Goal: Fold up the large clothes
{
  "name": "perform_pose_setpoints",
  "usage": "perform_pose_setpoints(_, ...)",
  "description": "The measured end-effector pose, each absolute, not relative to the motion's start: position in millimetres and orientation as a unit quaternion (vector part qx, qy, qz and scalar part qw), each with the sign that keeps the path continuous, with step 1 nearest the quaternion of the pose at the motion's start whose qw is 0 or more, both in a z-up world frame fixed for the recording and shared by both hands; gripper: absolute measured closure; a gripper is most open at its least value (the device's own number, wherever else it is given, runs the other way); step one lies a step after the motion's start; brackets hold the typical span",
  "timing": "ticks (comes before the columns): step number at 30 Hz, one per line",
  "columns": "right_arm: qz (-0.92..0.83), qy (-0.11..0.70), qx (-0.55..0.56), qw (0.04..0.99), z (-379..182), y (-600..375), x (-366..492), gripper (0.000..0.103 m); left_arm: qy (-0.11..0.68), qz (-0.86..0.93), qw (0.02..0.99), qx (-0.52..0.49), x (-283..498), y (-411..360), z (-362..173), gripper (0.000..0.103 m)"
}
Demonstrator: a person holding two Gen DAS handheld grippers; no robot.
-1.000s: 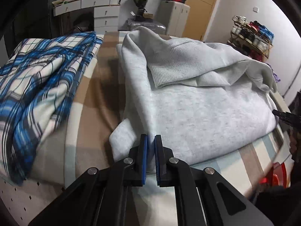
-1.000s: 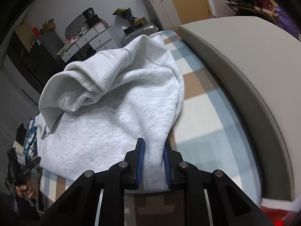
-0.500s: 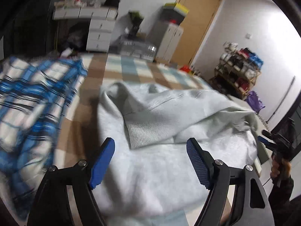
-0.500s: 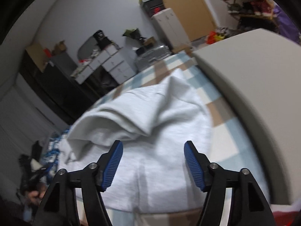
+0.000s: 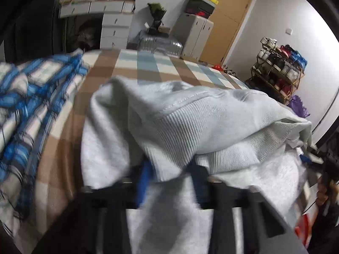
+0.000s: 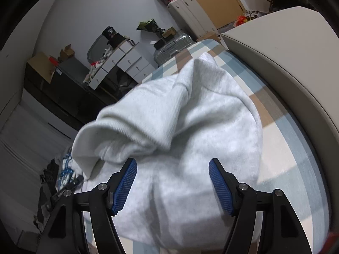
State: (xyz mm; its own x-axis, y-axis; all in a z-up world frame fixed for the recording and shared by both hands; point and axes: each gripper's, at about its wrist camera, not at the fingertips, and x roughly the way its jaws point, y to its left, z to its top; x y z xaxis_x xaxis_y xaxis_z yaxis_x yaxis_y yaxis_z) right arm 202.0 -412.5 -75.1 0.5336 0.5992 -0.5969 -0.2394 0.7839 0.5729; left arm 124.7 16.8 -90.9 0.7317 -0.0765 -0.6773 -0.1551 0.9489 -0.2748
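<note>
A light grey sweatshirt (image 5: 211, 122) lies folded over on the checked bed cover (image 5: 148, 63), its ribbed hem nearest me. My left gripper (image 5: 170, 176) is blurred and low at that hem; its jaws are closing, and a fold of ribbed fabric fills the gap between the blue pads. In the right wrist view the same sweatshirt (image 6: 190, 116) spreads below my right gripper (image 6: 172, 182). That gripper's jaws are opening wide above the cloth, and the pads (image 6: 125, 182) touch nothing.
A blue plaid shirt (image 5: 31, 97) is heaped on the bed's left side. A beige padded board (image 6: 286, 63) borders the bed on the right. A silver suitcase (image 5: 161, 44), white drawers and a shoe rack (image 5: 279, 67) stand beyond the bed.
Both grippers let go of the sweatshirt's near edge and opened. The left one moved forward to the ribbed hem and its jaws came together on it. The right one stays open, slightly raised.
</note>
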Motion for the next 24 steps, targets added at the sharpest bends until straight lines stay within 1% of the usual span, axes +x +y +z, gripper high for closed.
perform_pose_setpoints(1, 0.249, 0.411, 0.225, 0.848, -73.9, -412.1, 206.0, 0.033, 0.363, 0.018, 0.919, -0.152, 126.3, 15.4, -87.6, 0.094)
perform_pose_setpoints(3, 0.267, 0.398, 0.248, 0.842, -68.6, -411.9, 214.3, 0.063, 0.349, 0.01, 0.925, -0.149, 128.0, 16.0, -77.9, 0.096)
perform_pose_setpoints(4, 0.282, 0.39, 0.259, 0.838, -62.8, -411.4, 218.2, 0.085, 0.343, 0.003, 0.927, -0.152, 130.2, 18.5, -72.8, 0.096)
perform_pose_setpoints(6, 0.292, 0.372, 0.272, 0.838, -46.5, -409.9, 229.5, 0.085, 0.331, -0.015, 0.93, -0.162, 135.8, 25.4, -60.4, 0.096)
perform_pose_setpoints(7, 0.294, 0.373, 0.277, 0.836, -40.6, -408.1, 238.7, 0.085, 0.327, -0.023, 0.929, -0.171, 140.2, 30.1, -55.4, 0.096)
perform_pose_setpoints(8, 0.29, 0.376, 0.287, 0.832, -35.8, -406.2, 252.7, 0.081, 0.324, -0.028, 0.927, -0.185, 148.4, 37.4, -49.3, 0.096)
perform_pose_setpoints(10, 0.275, 0.378, 0.311, 0.828, -32.9, -406.0, 279.6, 0.081, 0.319, -0.026, 0.918, -0.236, 171.3, 61.9, -38.5, 0.094)
perform_pose_setpoints(11, 0.259, 0.385, 0.32, 0.826, -33.5, -406.6, 297.1, 0.073, 0.315, -0.028, 0.912, -0.26, 179.0, 70.3, -37.3, 0.094)
perform_pose_setpoints(12, 0.234, 0.403, 0.319, 0.825, -36.8, -407.5, 313.1, 0.063, 0.312, -0.036, 0.905, -0.287, 189.4, 81.6, -38.0, 0.092)
perform_pose_setpoints(13, 0.207, 0.419, 0.313, 0.827, -39.7, -407.7, 321.8, 0.039, 0.318, -0.03, 0.897, -0.306, 201.0, 93.6, -40.7, 0.089)
perform_pose_setpoints(14, 0.174, 0.431, 0.304, 0.832, -42.3, -409.8, 327.6, 0.037, 0.325, -0.007, 0.889, -0.323, 208.4, 104.9, -45.4, 0.084)
perform_pose_setpoints(15, 0.168, 0.43, 0.294, 0.837, -41.2, -409.9, 327.1, 0.037, 0.327, 0.01, 0.883, -0.337, 210.3, 113.6, -50.5, 0.073)
perform_pose_setpoints(16, 0.174, 0.426, 0.281, 0.842, -39.2, -408.5, 323.3, 0.036, 0.327, 0.022, 0.881, -0.341, 208.4, 117.5, -52.9, 0.068)
perform_pose_setpoints(18, 0.182, 0.407, 0.241, 0.862, -33.4, -409.5, 310.5, 0.036, 0.322, 0.027, 0.887, -0.328, 198.0, 119.4, -55.1, 0.064)
perform_pose_setpoints(19, 0.18, 0.4, 0.218, 0.871, -30.3, -409.5, 305.1, 0.034, 0.324, 0.022, 0.891, -0.319, 192.8, 116.2, -55.0, 0.056)
perform_pose_setpoints(21, 0.174, 0.385, 0.184, 0.888, -24.3, -411.3, 298.5, 0.032, 0.322, 0.008, 0.899, -0.296, 183.2, 106.9, -53.8, 0.043)
perform_pose_setpoints(22, 0.174, 0.38, 0.175, 0.891, -21.9, -412.6, 298.5, 0.03, 0.321, 0.001, 0.903, -0.284, 182.1, 102.4, -52.6, 0.042)
perform_pose_setpoints(24, 0.175, 0.377, 0.177, 0.892, -17.5, -415.2, 301.2, 0.03, 0.336, -0.006, 0.908, -0.25, 187.2, 91.3, -50.9, 0.042)
